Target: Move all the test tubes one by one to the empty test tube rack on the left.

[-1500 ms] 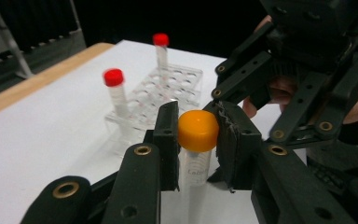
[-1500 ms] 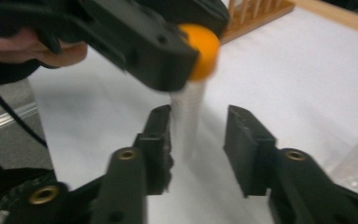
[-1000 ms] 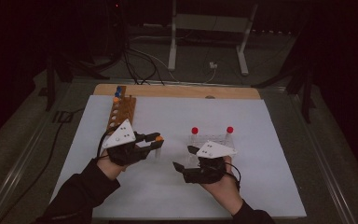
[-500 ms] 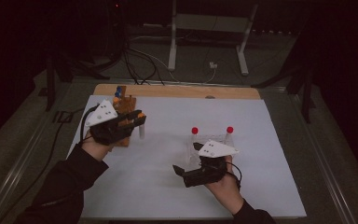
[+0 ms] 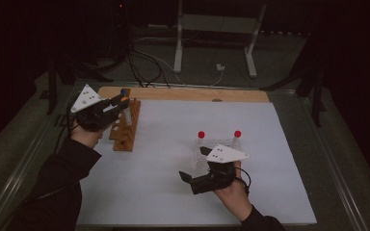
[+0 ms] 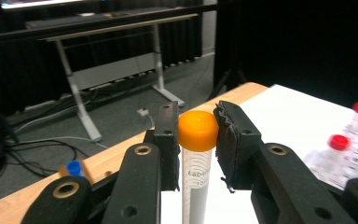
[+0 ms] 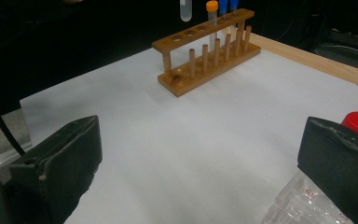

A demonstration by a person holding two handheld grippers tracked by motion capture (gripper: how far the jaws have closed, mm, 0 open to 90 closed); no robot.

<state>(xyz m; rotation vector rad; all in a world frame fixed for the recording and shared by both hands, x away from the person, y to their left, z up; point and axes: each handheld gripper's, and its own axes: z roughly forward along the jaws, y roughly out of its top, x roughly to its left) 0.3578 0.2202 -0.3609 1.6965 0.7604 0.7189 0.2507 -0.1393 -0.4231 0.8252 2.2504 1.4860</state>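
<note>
The left gripper (image 5: 120, 102) has swung from mid-tabletop to above the wooden rack (image 5: 125, 126) at far left, fingers closed on an orange-capped tube (image 6: 196, 164), likely about to slot it in. The right gripper (image 5: 192, 163) waits open near the red-capped tubes (image 5: 201, 135).

- Your table (image 5: 289, 192) carries a white sheet over most of its top, with a bare wooden strip along the far edge.
- A wooden rack (image 5: 125, 126) stands near the far left corner, blue-capped tubes (image 7: 228, 5) at its far end.
- A clear rack (image 5: 206, 153) with two red-capped tubes (image 5: 201, 135) stands right of centre.
</note>
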